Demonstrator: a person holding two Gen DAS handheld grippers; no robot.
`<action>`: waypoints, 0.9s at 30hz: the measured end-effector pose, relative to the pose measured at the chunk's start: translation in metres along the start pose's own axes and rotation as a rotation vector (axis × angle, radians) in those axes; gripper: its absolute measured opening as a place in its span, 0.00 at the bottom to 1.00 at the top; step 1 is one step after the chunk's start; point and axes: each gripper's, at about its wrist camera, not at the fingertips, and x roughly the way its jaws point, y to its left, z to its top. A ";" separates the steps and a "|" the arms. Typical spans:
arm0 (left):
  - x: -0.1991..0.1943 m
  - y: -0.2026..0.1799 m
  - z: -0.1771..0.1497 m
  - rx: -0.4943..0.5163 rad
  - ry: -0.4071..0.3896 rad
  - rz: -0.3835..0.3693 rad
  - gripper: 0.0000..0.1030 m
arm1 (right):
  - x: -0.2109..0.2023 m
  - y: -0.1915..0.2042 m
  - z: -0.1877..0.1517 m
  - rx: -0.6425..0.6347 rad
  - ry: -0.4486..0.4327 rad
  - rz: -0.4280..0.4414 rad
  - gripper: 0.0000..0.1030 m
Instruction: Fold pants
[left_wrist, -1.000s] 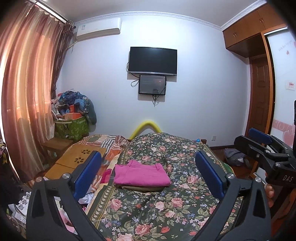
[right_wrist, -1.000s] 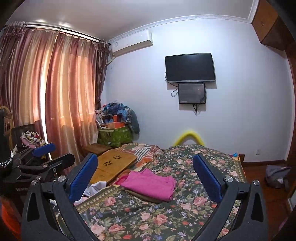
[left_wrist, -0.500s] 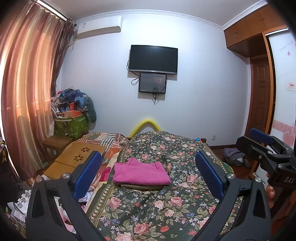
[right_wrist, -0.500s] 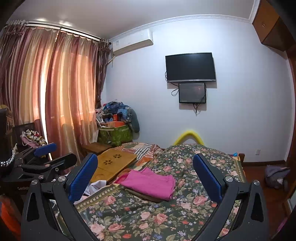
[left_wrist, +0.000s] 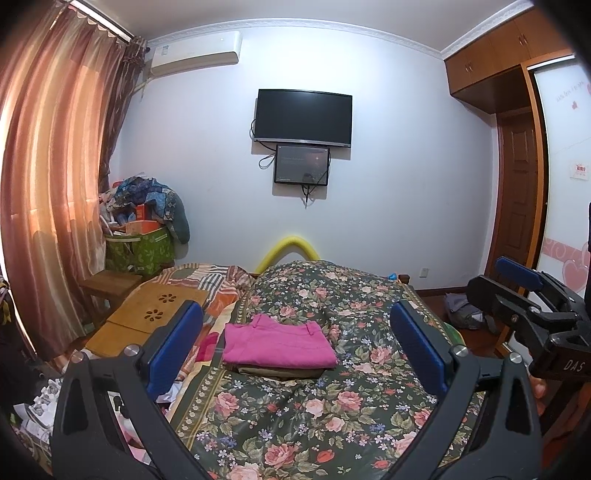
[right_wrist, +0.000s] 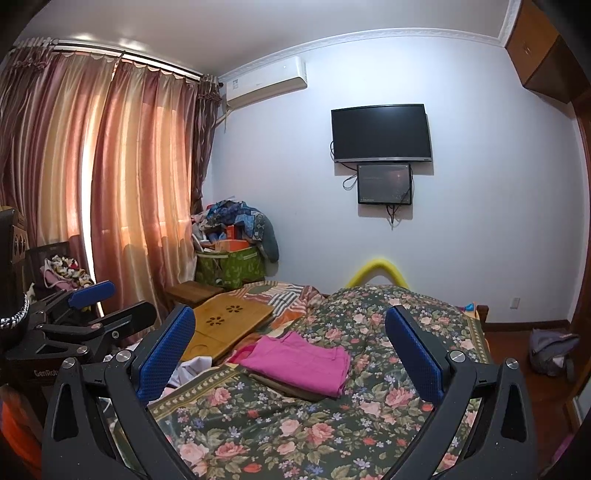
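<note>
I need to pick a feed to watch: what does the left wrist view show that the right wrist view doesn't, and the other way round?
Only the left wrist view shows the wooden door and the right gripper from the side. Only the right wrist view shows the curtain rod and the left gripper from the side. Both show the folded pink pants on a darker folded garment on the floral bedspread, and open, empty grippers.

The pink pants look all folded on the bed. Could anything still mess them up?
Maybe. The folded pink pants sit on a folded olive-brown garment, so a nudge from the open left gripper or open right gripper could slide the pile crooked. The pile also lies near the edge of the flowered bedspread, beside the wooden lap tray, so it might slip off.
</note>
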 end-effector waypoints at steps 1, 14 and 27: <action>0.000 0.000 0.000 0.000 0.002 -0.001 1.00 | 0.000 0.000 0.000 0.001 0.000 0.000 0.99; 0.003 0.003 0.002 -0.002 0.015 -0.013 1.00 | 0.000 -0.001 0.002 0.006 0.000 -0.003 0.99; 0.002 0.009 0.003 -0.023 0.012 -0.029 1.00 | -0.001 -0.003 0.001 0.007 -0.004 -0.018 0.99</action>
